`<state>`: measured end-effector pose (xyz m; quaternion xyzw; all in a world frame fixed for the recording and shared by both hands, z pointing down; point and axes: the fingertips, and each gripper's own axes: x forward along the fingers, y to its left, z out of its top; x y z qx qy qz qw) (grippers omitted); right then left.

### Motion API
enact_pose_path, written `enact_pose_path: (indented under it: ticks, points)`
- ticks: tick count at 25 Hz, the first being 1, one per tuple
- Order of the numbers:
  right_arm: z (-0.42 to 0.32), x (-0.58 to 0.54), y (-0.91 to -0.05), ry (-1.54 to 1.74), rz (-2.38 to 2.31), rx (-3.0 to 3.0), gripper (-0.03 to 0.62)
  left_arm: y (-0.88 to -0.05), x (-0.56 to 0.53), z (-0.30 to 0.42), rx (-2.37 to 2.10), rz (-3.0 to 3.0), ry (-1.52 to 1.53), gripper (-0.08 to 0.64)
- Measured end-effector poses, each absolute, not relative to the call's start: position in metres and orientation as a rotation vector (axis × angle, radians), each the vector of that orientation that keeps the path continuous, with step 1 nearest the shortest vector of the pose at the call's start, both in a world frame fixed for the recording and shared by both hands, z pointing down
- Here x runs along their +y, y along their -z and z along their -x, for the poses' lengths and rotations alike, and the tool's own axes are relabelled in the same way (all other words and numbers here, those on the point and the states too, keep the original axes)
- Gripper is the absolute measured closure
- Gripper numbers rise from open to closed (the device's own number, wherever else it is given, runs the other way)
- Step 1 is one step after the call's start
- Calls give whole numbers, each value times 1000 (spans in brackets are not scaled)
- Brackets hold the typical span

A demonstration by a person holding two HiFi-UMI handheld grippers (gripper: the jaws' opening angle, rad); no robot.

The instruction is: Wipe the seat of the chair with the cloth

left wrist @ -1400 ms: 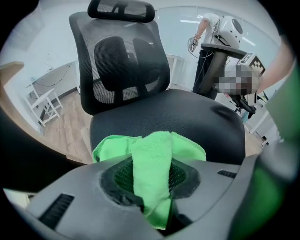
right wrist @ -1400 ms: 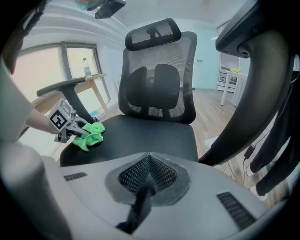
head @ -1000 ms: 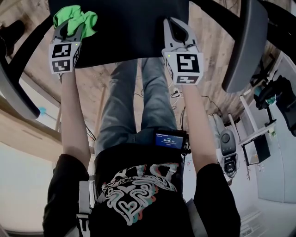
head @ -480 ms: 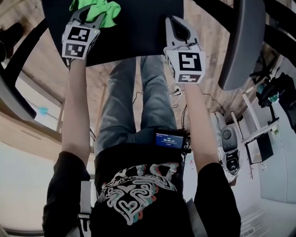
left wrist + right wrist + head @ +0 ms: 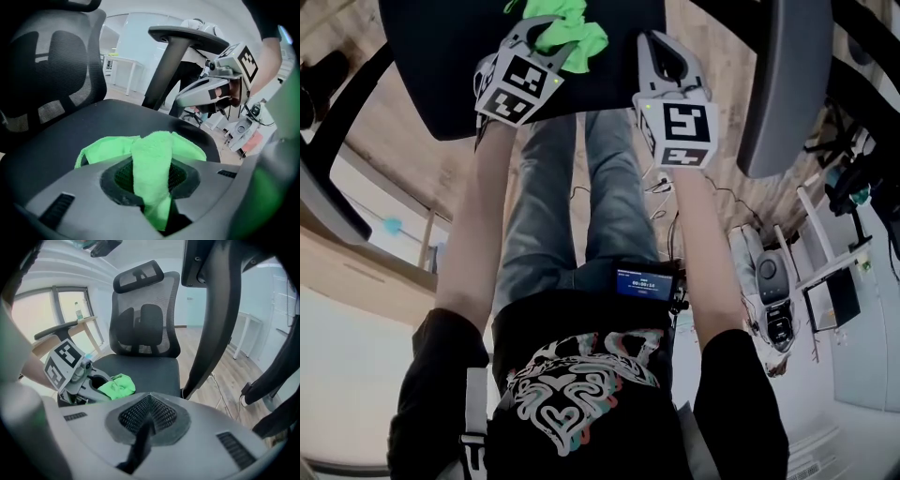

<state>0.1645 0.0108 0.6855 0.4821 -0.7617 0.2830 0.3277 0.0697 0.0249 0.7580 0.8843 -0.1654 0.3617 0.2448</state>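
Nearest, the left gripper (image 5: 154,206) pinched a fold of the green cloth (image 5: 150,159). It looked soft, light and limp, so best held bunched at its middle. Its loose end lay on the black seat (image 5: 56,145). Beyond, the right gripper (image 5: 145,423) was pressed together, empty.

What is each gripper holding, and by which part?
The left gripper is shut on the green cloth, pinching a bunched fold; the rest lies on the chair seat. The right gripper is shut, empty.
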Motion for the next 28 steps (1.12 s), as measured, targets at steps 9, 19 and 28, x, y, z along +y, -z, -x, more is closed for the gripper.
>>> enact_pose_path:
  ticks: [9,19,28]
  points:
    - [-166,6,-681,-730,-1292,-2014,591,-741,72,-118,-187,-2503,-924,454]
    - [-161,12,-682,-724,-1272,-2020,591,-739,77,-125,-117,-2505,-932,454]
    - [-145,7,-672,-681,-1217,-2063,591,-732,72,-123,-175,-2469,-847,454]
